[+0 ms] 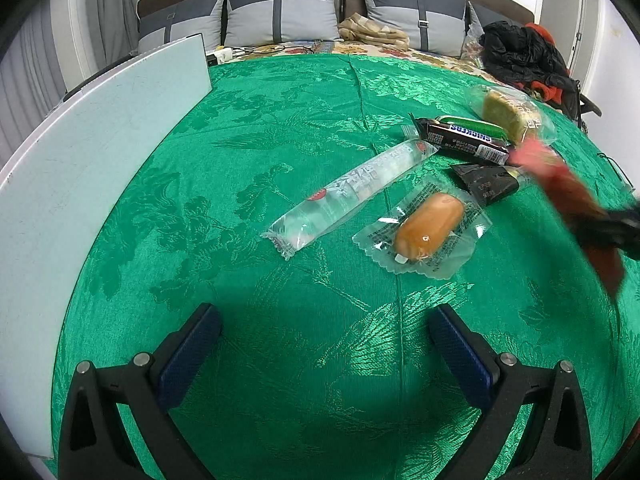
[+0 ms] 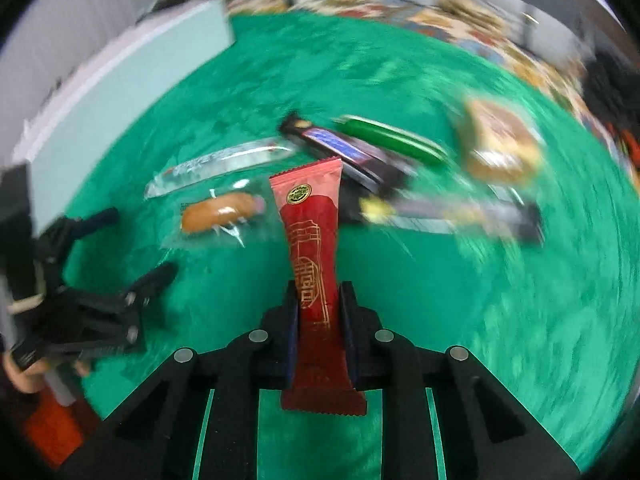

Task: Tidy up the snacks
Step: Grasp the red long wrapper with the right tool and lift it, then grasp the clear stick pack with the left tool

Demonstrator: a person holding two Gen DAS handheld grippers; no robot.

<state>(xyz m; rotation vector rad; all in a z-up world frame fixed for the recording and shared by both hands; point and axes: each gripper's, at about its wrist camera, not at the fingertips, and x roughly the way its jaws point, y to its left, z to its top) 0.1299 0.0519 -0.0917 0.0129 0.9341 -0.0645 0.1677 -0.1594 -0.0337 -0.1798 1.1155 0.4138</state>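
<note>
Right gripper [image 2: 319, 304] pinches the red sachet [image 2: 310, 220] low on its length, so a swing could slip it. Left gripper [image 1: 324, 344] is wide, empty. The sachet's top probably flops; the view is blurred.

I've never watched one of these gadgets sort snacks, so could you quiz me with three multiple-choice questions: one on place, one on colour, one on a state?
1. Where does the bun in clear wrap lie?
A on the green cloth
B on a pillow
C on the white board

2. What colour is the packet in the right gripper?
A blue
B red
C yellow

3. How is the left gripper?
A clamped on the bun
B holding the Snickers bar
C open, empty

Answers: 1 A, green cloth surrounds it; 2 B, red with gold print; 3 C, only cloth shows between its fingers.
</note>
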